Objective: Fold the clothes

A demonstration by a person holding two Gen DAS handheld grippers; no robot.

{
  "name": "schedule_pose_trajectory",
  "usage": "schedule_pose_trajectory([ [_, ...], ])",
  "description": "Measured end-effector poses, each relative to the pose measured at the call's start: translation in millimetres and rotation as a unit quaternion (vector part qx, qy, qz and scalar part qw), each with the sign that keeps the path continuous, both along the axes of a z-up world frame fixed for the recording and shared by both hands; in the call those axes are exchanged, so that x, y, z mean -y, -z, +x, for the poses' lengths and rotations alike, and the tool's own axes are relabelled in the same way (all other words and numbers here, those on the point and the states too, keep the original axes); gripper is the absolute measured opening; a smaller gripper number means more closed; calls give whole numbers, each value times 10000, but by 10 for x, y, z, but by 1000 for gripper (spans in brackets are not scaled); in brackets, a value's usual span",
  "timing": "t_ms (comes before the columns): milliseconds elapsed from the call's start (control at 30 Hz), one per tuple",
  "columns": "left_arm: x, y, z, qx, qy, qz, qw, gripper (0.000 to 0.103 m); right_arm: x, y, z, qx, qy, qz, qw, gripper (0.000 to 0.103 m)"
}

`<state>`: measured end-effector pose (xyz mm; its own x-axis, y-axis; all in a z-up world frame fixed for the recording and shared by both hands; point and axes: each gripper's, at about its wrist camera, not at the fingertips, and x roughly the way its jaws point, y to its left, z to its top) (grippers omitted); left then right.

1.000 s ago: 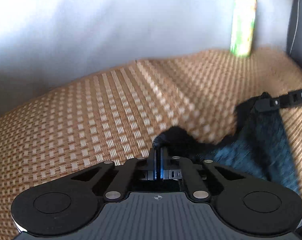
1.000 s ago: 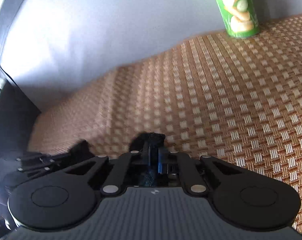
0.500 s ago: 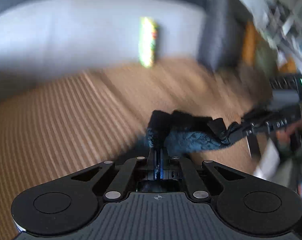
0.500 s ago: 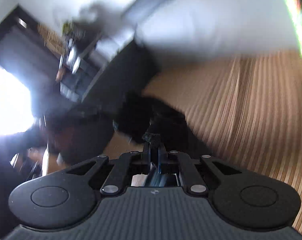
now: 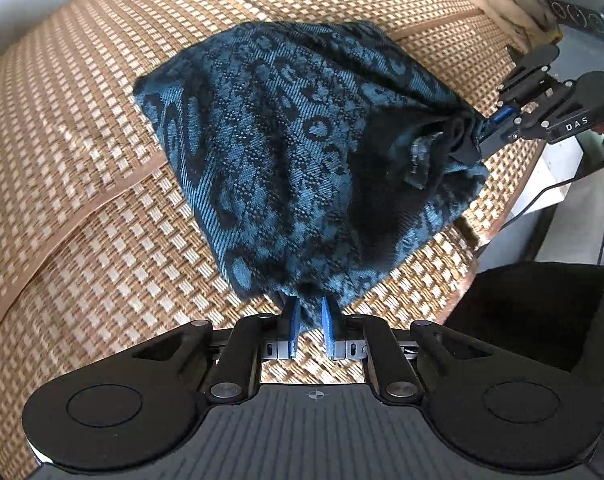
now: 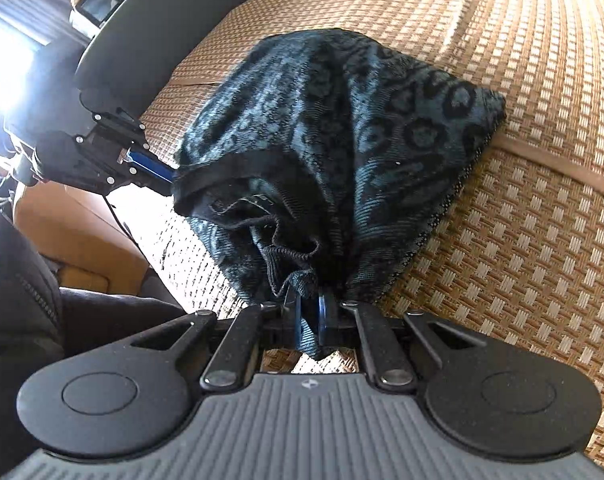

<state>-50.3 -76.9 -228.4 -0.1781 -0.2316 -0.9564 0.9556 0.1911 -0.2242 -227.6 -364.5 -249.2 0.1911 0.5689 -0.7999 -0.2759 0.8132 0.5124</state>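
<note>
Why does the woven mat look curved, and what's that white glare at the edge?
Left wrist view: the fisheye lens bows the woven mat; the blue patterned garment is sharp. Right wrist view: same bowing; window light blows out the left edge, and sun streaks the mat's top right.

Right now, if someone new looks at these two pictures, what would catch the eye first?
First comes the dark blue patterned garment, bunched in the middle over the woven straw mat. Next, the left gripper at the garment's near edge, its blue pads slightly apart around the cloth. The right gripper pinches another edge of the garment; its black hem sags open on the left.
</note>
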Motion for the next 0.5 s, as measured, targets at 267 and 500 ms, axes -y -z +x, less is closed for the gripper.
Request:
schedule_pose_trajectory([
  [267,56,-172,254,-141,-1967,-308,9799,52,72,-130,-206,-460,517,401,9968,50],
  [500,235,79,490,-71,-2956,-326,9547,53,446,137,-407,-1024,3271,702,9368,52],
])
